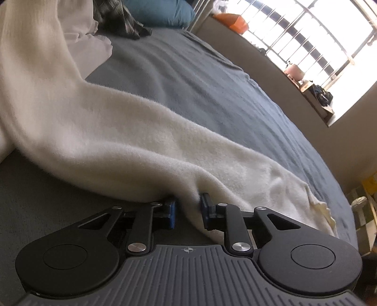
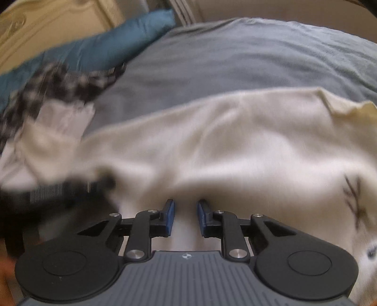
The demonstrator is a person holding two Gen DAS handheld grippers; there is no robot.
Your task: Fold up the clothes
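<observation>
A cream fleece garment [image 1: 113, 131] lies across the grey bed cover [image 1: 200, 77]. The left gripper [image 1: 187, 211] pinches a fold of this garment between its blue pads. In the right wrist view the picture is blurred; the right gripper [image 2: 185, 216] stands over the same cream cloth, its jaws narrow with cloth between them, and it seems to grip it, but I cannot tell for sure. At eleven o'clock lie a checked cloth [image 1: 122, 21] and a teal pillow [image 1: 162, 11]. At two o'clock is the barred window [image 1: 306, 35]. No container is in view.
</observation>
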